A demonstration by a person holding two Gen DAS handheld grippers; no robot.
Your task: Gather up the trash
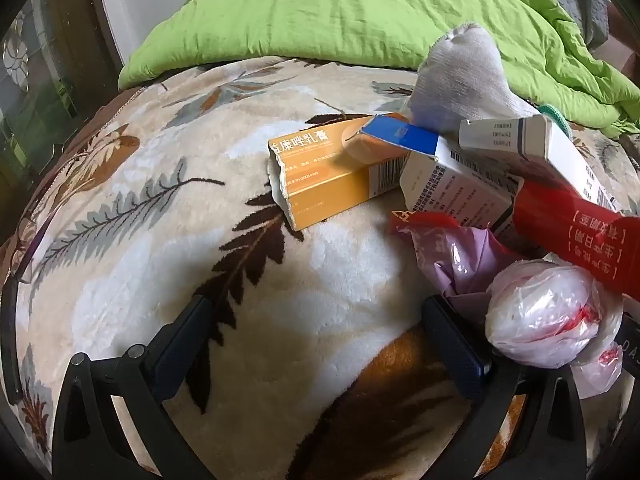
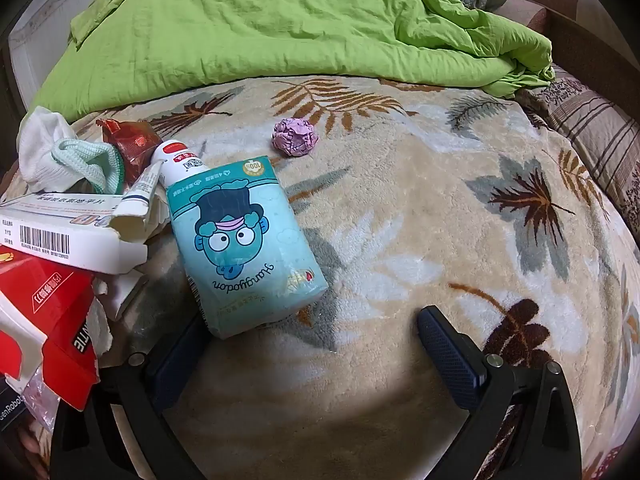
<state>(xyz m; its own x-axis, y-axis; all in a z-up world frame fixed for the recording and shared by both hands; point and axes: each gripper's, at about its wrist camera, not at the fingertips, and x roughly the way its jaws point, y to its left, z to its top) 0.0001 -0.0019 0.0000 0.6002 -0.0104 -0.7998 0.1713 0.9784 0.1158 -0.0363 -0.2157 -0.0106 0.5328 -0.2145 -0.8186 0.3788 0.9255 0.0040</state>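
Two grippers are seen, one in each view, and both are held low over a fluffy leaf-print blanket [image 2: 400, 208] on a bed. The jaws of the left gripper [image 1: 316, 320] are spread wide with nothing between them. The jaws of the right gripper [image 2: 316, 330] are spread wide too, and the bottom corner of a blue tissue pack [image 2: 244, 248] with a cartoon face is seen lying over the left finger's tip; whether it touches cannot be told. The trash is piled in one heap between the two views. In the left view, one torn orange box [image 1: 332, 172], two white boxes [image 1: 456, 188], one red packet [image 1: 580, 236], one balled plastic bag [image 1: 548, 316] and one grey sock [image 1: 460, 84] are counted. In the right view, one white box with a barcode [image 2: 72, 232], one red carton [image 2: 44, 320], one small tube [image 2: 142, 184], one white bottle [image 2: 178, 160] and one brown wrapper [image 2: 128, 140] are counted. One crumpled purple paper ball [image 2: 295, 137] is seen alone, well apart from the heap. A green quilt [image 2: 280, 28] is bunched up behind everything.
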